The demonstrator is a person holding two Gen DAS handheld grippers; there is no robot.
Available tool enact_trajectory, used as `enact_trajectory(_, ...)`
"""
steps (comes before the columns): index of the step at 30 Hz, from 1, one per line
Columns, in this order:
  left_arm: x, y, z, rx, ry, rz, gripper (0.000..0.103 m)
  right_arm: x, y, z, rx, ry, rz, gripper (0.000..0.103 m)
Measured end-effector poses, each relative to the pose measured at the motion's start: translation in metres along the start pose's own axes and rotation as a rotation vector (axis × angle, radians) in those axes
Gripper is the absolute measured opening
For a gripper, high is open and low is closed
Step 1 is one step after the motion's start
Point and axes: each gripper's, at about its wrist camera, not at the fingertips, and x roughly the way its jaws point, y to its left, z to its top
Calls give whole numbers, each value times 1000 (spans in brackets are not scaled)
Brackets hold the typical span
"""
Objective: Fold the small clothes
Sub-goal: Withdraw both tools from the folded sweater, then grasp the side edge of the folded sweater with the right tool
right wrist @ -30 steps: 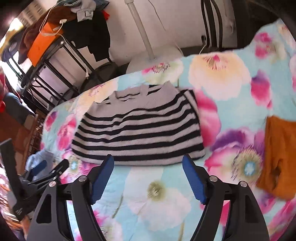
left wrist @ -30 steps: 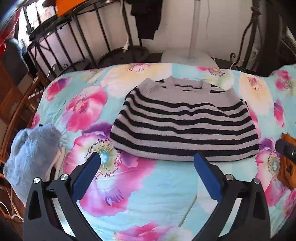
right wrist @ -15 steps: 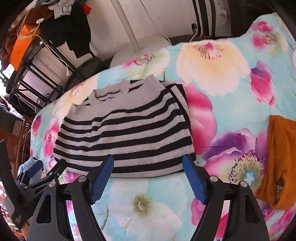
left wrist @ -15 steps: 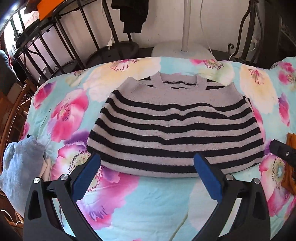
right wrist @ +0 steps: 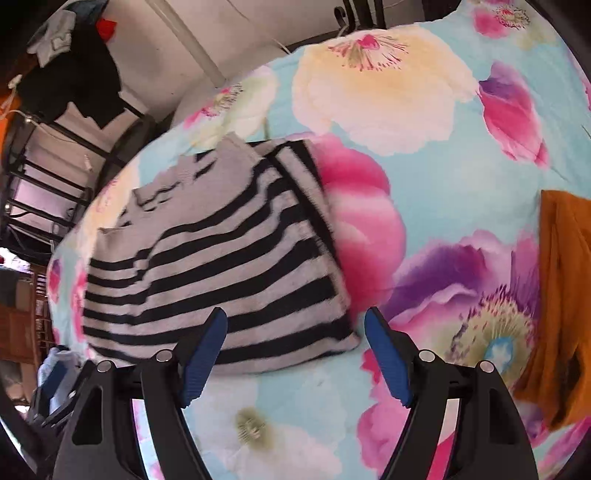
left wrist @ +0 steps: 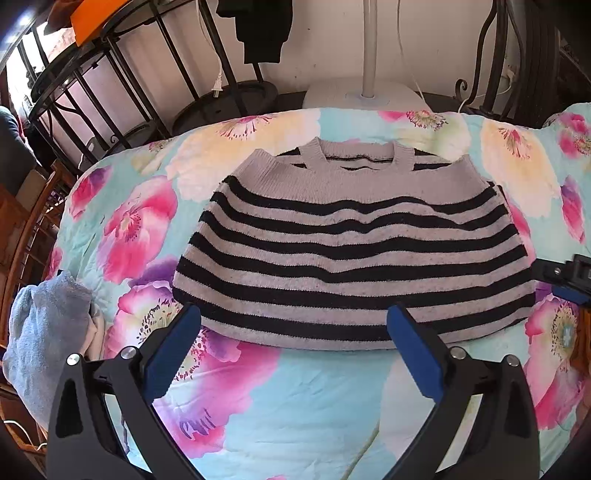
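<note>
Now, with a striped sweater (left wrist: 351,251) lying flat on the floral bed (left wrist: 295,406), 2 grippers, left (left wrist: 293,350) and right (right wrist: 295,354), hover with fingers wide apart and empty at its 6 o'clock hem, apparently poised to pinch both corners for a fold.

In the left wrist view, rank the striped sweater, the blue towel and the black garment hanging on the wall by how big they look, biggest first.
1. Striped sweater, by far the largest.
2. Blue towel, partly cut off at the picture's edge.
3. Black garment, smallest, but it hangs farther away and its top is cropped, so its true size is unsure.
</note>
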Motion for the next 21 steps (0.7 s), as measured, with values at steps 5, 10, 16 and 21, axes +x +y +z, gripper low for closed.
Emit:
enact_trajectory(5,1,0,0,3,7,-1,98,22,-17,5,46,47,-17,77)
enact_trajectory(10,4,-2,-2,15,20,6,98,36,-22,7,63,63,-16,77)
enact_trajectory(16,7,-1,-1,14,31,8,98,40,-24,6,88,87,15,77)
enact_trajectory(21,12,-2,-1,27,47,27,98,23,-12,2,103,77,86,77)
